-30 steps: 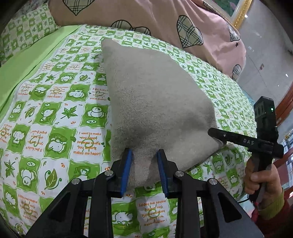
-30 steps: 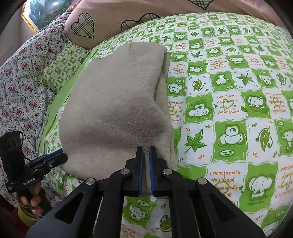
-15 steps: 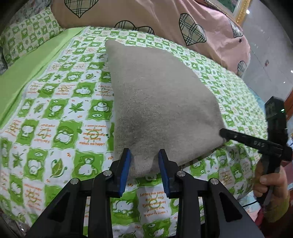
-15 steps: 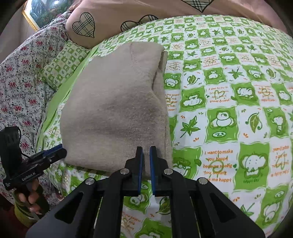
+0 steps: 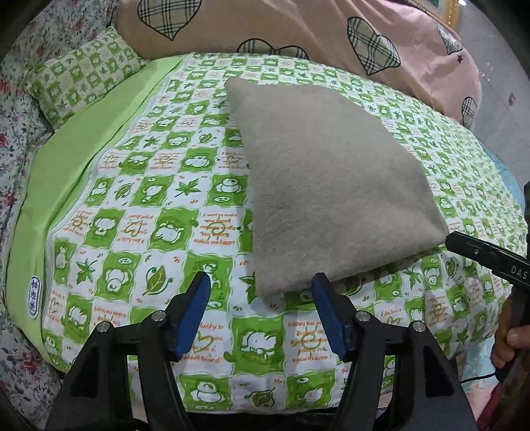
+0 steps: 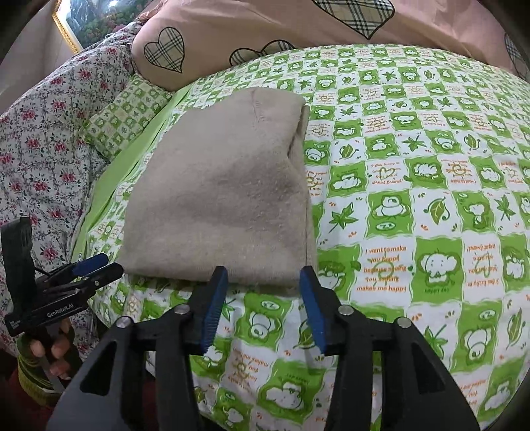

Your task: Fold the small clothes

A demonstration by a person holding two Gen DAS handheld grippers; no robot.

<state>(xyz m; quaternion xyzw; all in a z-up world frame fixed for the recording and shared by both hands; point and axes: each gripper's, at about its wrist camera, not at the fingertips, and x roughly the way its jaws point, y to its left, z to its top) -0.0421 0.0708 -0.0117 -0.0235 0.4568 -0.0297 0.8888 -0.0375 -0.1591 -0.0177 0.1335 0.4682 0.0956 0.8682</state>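
The folded beige fleece garment (image 5: 328, 185) lies flat on the green-and-white cartoon-print bedsheet (image 5: 159, 232), near its front edge. Both the left gripper (image 5: 261, 308) and right gripper (image 6: 263, 298) gape wide just short of it, holding nothing. Behind lie a pink heart-patterned quilt (image 5: 298, 30) and a small green checked pillow (image 5: 82, 73).

Both views are taken from low at the bed's (image 5: 99, 172) near edge, facing along the jaws toward the pillows (image 6: 232, 30). The left view is aimed from the garment's (image 5: 328, 185) left corner, the right from its right corner (image 6: 225, 199) — both close. Garment and bedspread are shared, and each gripper (image 5: 490, 262) (image 6: 82, 275) is caught by the other's camera.
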